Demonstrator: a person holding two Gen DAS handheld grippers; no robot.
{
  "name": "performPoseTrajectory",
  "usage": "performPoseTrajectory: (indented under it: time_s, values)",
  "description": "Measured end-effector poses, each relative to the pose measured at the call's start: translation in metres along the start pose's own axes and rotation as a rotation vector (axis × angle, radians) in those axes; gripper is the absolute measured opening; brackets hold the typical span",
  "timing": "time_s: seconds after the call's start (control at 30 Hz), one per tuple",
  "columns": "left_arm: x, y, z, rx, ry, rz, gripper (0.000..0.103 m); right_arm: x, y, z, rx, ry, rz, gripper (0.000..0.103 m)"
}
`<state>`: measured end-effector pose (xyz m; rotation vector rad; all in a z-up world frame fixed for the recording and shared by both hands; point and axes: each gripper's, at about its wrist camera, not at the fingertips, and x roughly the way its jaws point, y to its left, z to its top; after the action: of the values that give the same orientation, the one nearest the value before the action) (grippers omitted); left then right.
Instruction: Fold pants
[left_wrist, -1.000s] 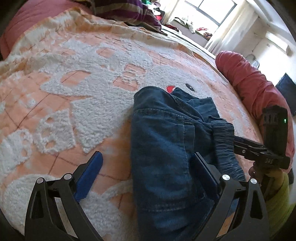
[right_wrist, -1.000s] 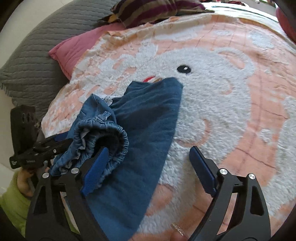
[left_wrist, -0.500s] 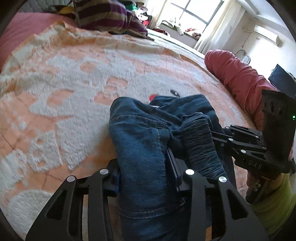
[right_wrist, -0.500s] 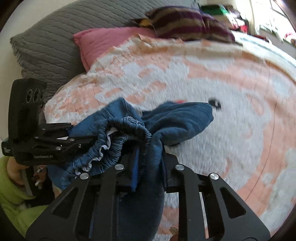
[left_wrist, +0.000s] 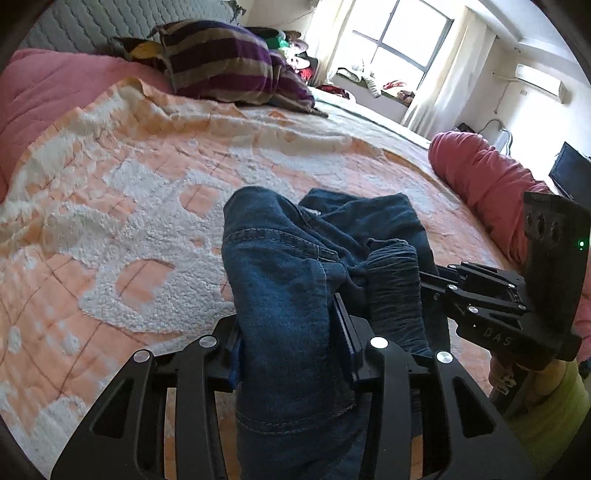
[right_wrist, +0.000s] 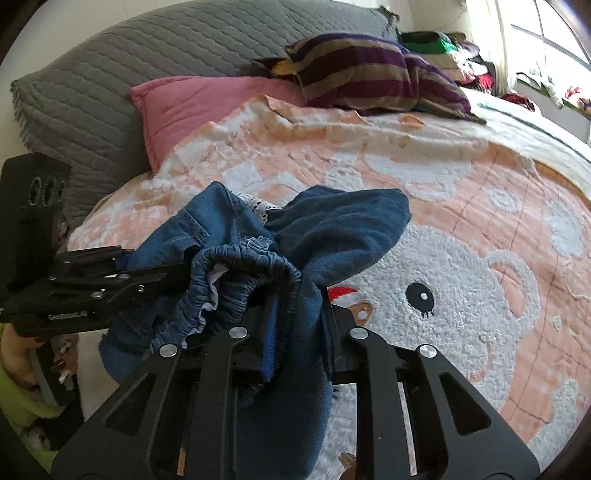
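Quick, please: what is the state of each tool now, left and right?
Left tool: closed on the denim pants, gripping a thick fold.
Right tool: closed on the same pants, beside the elastic waistband.

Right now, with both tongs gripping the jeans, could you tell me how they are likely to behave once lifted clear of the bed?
The jeans will probably hang limp: they already bunch and droop between the left tongs and right tongs. The far end, lying on the blanket, will likely drag. The gathered elastic waistband seems bulky, so slipping looks unlikely.
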<state>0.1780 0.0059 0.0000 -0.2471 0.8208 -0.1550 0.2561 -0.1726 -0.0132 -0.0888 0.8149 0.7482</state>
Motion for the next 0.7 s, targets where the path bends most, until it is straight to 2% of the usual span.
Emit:
performPoseTrajectory:
  time_s: [0.07, 0.13, 0.2, 0.3, 0.43, 0.57, 0.63, 0.7]
  values:
    - [0.01, 0.005, -0.003, -0.011, 0.029, 0.011, 0.039, 0.007, -0.006, -0.005, 0.015, 0.024, -0.027, 0.015]
    - [0.02, 0.012, -0.009, -0.032, 0.06, 0.02, 0.046, 0.012, -0.014, -0.01, 0.041, 0.053, -0.054, 0.018]
    - [0.025, 0.019, -0.015, -0.05, 0.076, 0.022, 0.05, 0.014, -0.022, -0.015, 0.074, 0.074, -0.068, 0.035]
    - [0.028, 0.024, -0.019, -0.067, 0.084, 0.019, 0.055, 0.016, -0.024, -0.02, 0.071, 0.089, -0.096, 0.045]
    - [0.028, 0.025, -0.02, -0.062, 0.086, 0.019, 0.055, 0.017, -0.024, -0.024, 0.076, 0.104, -0.102, 0.049]
    - [0.024, 0.024, -0.021, -0.06, 0.085, 0.018, 0.056, 0.009, -0.019, -0.024, 0.062, 0.093, -0.115, 0.059]
    - [0.021, 0.024, -0.022, -0.059, 0.082, 0.025, 0.068, 0.005, -0.017, -0.024, 0.055, 0.085, -0.122, 0.064]
    - [0.017, 0.023, -0.023, -0.057, 0.072, 0.022, 0.068, -0.002, -0.014, -0.024, 0.052, 0.071, -0.126, 0.067]
